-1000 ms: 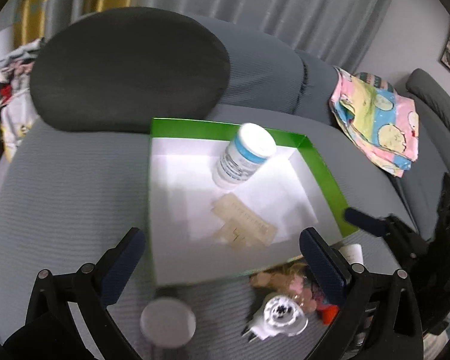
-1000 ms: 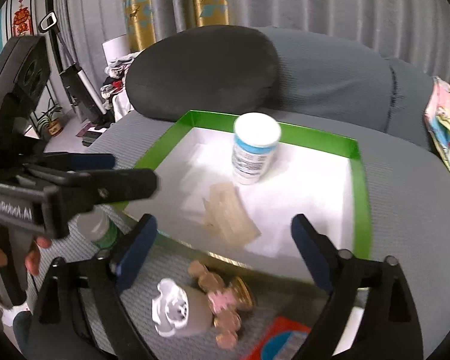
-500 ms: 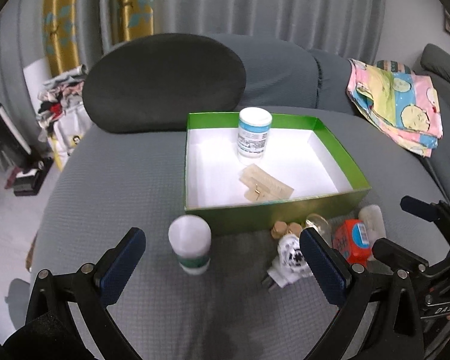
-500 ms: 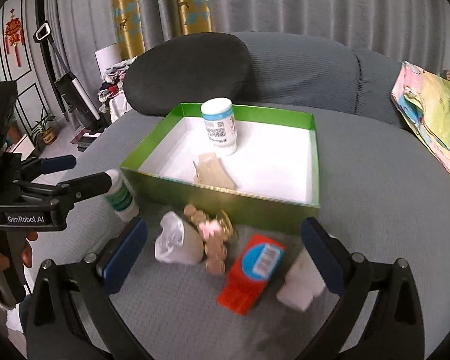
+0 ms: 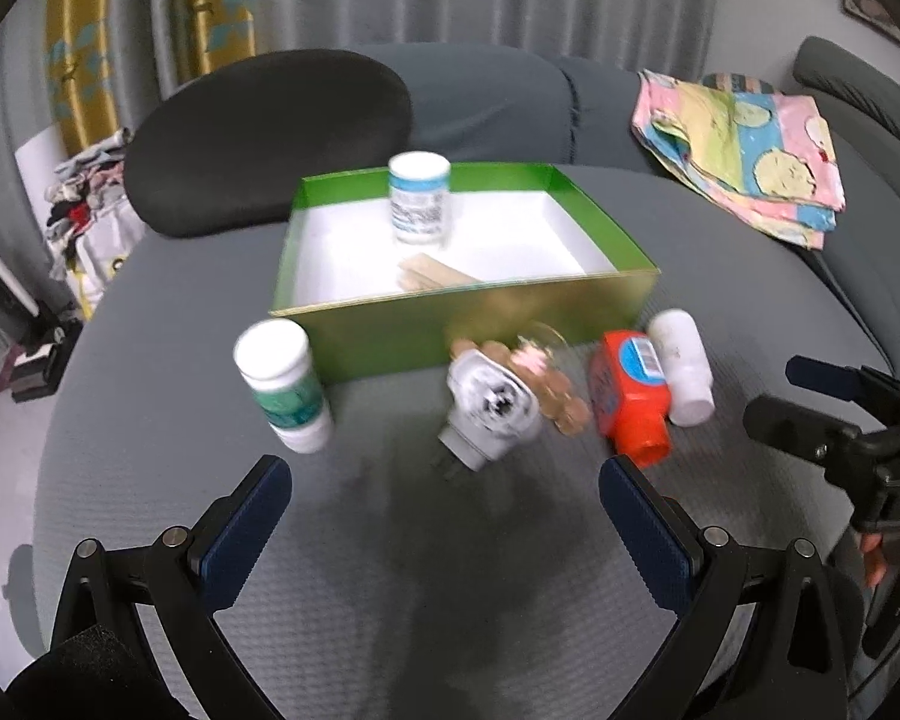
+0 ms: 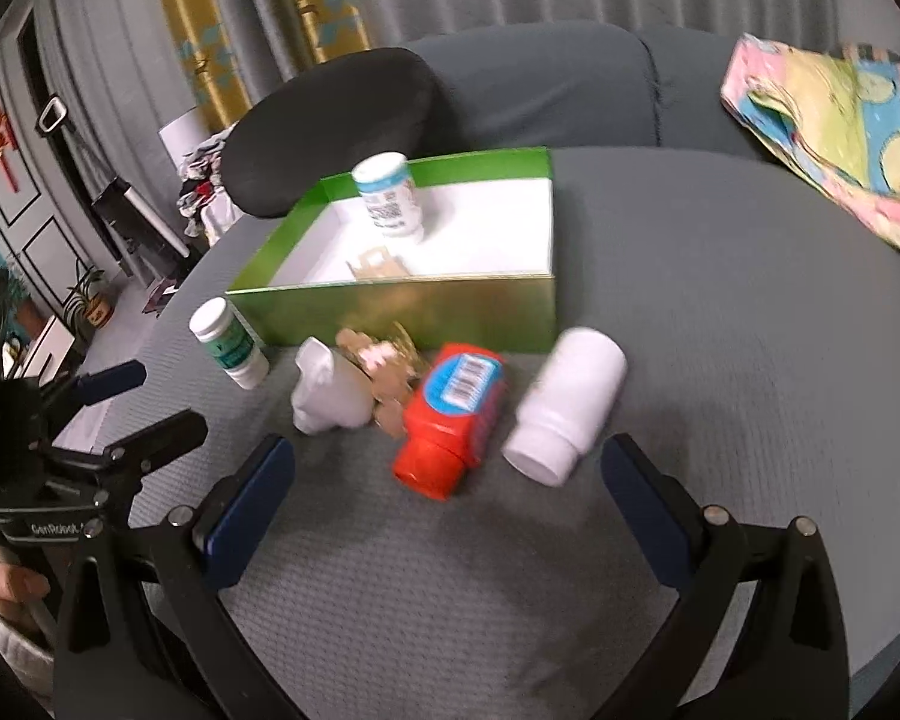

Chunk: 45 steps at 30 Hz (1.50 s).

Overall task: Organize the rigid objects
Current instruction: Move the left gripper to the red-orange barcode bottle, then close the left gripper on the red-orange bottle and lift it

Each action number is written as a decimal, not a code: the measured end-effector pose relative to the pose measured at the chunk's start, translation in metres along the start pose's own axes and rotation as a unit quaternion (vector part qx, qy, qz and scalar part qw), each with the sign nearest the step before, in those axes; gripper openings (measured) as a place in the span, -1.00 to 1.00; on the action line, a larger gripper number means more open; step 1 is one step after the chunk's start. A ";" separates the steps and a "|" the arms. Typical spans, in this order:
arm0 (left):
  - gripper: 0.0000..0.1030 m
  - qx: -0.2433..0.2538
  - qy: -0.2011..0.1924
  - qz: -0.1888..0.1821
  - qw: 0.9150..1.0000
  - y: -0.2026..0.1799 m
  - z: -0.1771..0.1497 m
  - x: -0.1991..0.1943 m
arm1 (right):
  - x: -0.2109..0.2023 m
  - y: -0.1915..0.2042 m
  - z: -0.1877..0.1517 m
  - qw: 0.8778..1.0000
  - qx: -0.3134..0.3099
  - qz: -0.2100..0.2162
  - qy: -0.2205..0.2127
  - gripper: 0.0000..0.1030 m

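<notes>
Both tools are released and carry nothing: the left gripper [image 5: 444,495] and the right gripper [image 6: 447,480] hover over the grey cushion [image 6: 720,312] with jaws spread wide. The items to sort lie just in front of the green box [image 5: 468,324], outside it: a green-label bottle [image 5: 285,387] upright at the left, a white plug adapter [image 5: 489,405], a beaded trinket [image 5: 555,387] touching the adapter, a red bottle [image 6: 450,420] on its side, and a white bottle [image 6: 567,408] on its side beside it. Inside the box stand a blue-label bottle [image 5: 420,204] and a flat tan piece [image 5: 432,273]. The bottles look like light, stiff plastic with smooth walls, likely to roll or slip; grip each across the mid-body, square to its axis, not at the cap. The adapter is rigid and irregular; take it across its flat sides. The trinket appears small and loose-linked, so a pinch may drag its neighbours. Obstructions: the lying items are tightly clustered, leaving little finger room between red bottle and white bottle, and the box front wall must be cleared on transfer. The soft cushion may let upright bottles tip. A folded cloth [image 5: 744,150] lies well apart.
</notes>
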<state>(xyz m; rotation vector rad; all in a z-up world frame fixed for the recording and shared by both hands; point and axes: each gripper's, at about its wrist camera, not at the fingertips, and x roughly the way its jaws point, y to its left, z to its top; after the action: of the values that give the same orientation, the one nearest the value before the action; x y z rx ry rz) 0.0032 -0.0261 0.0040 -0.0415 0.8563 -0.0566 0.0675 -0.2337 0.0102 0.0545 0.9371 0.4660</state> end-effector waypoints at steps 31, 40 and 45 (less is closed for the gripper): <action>0.98 0.008 0.070 -0.118 0.991 -0.069 -0.006 0.074 | 0.075 -0.030 0.005 0.984 0.077 0.126 0.102 0.44; 0.75 0.028 0.065 -0.130 0.989 -0.079 0.006 0.090 | 0.100 -0.035 0.018 0.983 0.088 0.115 0.114 0.42; 0.72 0.035 0.072 -0.142 0.987 -0.087 0.010 0.100 | 0.108 -0.040 0.020 0.980 0.094 0.123 0.124 0.09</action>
<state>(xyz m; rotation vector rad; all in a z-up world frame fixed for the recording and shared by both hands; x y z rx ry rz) 0.0734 -0.1195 -0.0594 -0.0952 0.9872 -0.3606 0.1513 -0.2222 -0.0697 0.2919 1.2256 0.6202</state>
